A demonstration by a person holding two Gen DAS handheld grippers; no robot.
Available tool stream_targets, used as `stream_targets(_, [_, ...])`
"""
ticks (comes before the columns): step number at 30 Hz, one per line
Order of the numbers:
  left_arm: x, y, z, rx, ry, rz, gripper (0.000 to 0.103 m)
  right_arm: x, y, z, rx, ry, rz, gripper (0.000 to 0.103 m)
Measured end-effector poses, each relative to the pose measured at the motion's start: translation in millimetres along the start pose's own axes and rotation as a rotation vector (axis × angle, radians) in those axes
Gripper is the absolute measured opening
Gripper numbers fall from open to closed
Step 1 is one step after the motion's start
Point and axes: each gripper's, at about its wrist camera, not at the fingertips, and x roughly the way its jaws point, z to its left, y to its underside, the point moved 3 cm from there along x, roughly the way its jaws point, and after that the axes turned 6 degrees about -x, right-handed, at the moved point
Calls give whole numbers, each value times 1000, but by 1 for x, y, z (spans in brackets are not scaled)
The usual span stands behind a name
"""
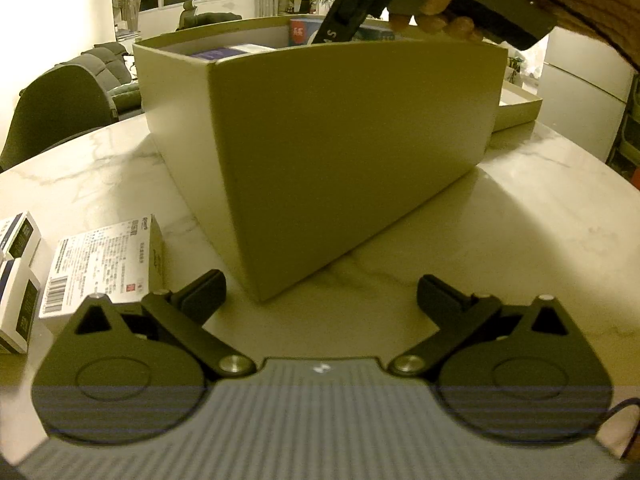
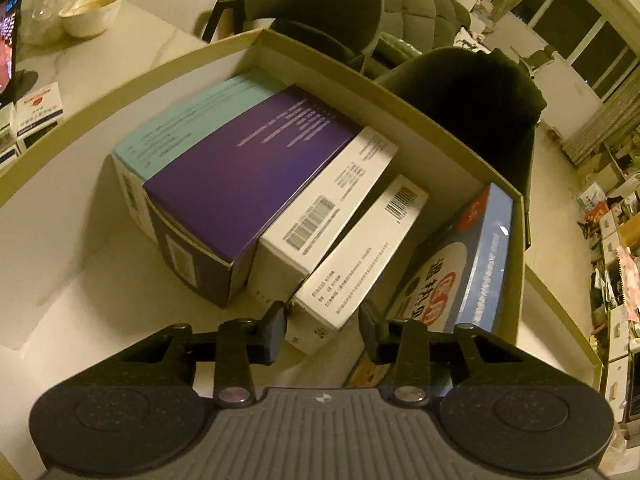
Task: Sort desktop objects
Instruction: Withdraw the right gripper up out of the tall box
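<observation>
The right gripper [image 2: 323,330] straddles a white carton [image 2: 362,256], jaws apart and not pressing it. Five cartons fill the box [image 2: 516,248], seen only from this wrist. The left gripper [image 1: 321,294] hangs open over the table [image 1: 500,240], beside three loose cartons [image 1: 100,264].

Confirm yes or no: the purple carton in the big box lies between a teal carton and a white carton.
Yes: in the right wrist view the purple carton lies with the teal carton on one side and a white carton on the other.
</observation>
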Motion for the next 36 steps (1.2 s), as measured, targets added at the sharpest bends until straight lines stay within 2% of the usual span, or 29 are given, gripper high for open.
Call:
stream_targets(10, [0,0,0,-4,-4,-2,103,4,-1,2,-28,7,12,43])
stream_targets(17, [-14,6,1,-15,-12,-37,103,-16,7,-1,1,0,-34,72])
stream_targets(24, [-30,11,3,-22,-53,-57,103,-41,15,2,14,8,-116,83])
stream_targets(32, [-54,12,12,-64,-134,-95,103,-63,22,-1,78,-14,-214,85])
stream_targets(36, [-66,11,21,-74,-225,-120,103,-80,30,-2,145,-42,-271,87])
